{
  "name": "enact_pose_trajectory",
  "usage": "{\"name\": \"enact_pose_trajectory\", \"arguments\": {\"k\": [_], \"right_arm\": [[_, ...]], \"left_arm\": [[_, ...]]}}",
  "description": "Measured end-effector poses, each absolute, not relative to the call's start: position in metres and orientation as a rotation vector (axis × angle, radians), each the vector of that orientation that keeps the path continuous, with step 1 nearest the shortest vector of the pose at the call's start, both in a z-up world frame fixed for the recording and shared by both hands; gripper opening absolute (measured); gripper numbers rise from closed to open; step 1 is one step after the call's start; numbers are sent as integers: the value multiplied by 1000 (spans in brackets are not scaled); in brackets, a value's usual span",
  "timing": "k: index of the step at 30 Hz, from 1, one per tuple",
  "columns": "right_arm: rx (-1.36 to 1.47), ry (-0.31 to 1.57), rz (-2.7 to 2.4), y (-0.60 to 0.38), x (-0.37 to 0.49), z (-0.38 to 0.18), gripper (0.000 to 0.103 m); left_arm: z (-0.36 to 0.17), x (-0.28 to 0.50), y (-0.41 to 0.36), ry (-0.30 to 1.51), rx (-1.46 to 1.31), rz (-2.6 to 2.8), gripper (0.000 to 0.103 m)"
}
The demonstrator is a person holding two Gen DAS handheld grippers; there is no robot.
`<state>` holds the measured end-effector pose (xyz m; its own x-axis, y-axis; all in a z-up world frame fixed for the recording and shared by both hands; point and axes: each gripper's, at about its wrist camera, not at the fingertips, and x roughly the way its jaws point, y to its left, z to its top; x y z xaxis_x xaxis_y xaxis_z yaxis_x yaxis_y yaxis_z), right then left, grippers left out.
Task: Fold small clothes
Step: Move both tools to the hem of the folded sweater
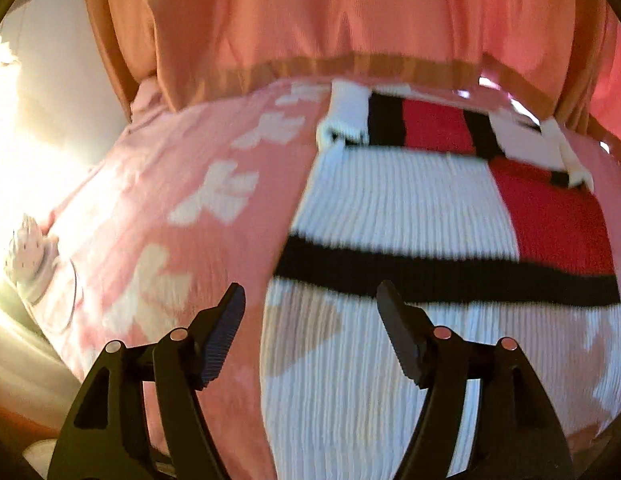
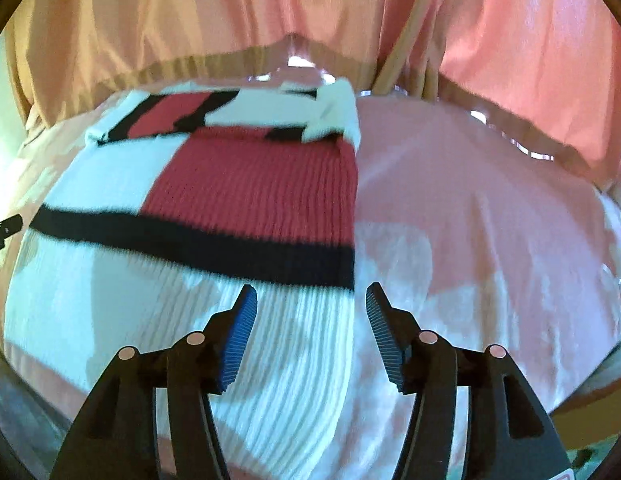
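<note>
The knit top, white w/ red blocks & black bands, is being kept spread flat on the pink floral bed cover, probably so edges can be reached for a fold. Left gripper & right gripper are being held just above its near white part, fingers apart, nothing gripped. No containers are being shown

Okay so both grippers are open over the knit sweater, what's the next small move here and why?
Probably lower both and pinch the near hem. The left gripper and right gripper hang open, holding nothing, over the sweater, which lies flat on the pink blanket with its far end already folded over, so the near white part likely folds next.
</note>
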<state>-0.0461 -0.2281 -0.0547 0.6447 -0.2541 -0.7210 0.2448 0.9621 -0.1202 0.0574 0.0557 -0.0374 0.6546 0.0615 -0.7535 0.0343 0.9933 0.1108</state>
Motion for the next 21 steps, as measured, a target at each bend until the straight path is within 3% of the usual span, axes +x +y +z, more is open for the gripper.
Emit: {"name": "enact_pose_trajectory", "arguments": {"k": [4, 7, 12, 21], "right_arm": [[-4, 847, -285, -222, -65, -68, 63], [29, 870, -284, -225, -78, -76, 68], [166, 931, -287, -240, -96, -94, 70], [252, 969, -266, -243, -94, -108, 74]], "left_arm": [[-54, 37, 58, 892, 132, 8, 68], [-70, 21, 64, 940, 111, -8, 81], [-93, 2, 91, 1036, -54, -39, 86], [-94, -5, 100, 996, -121, -60, 89]]}}
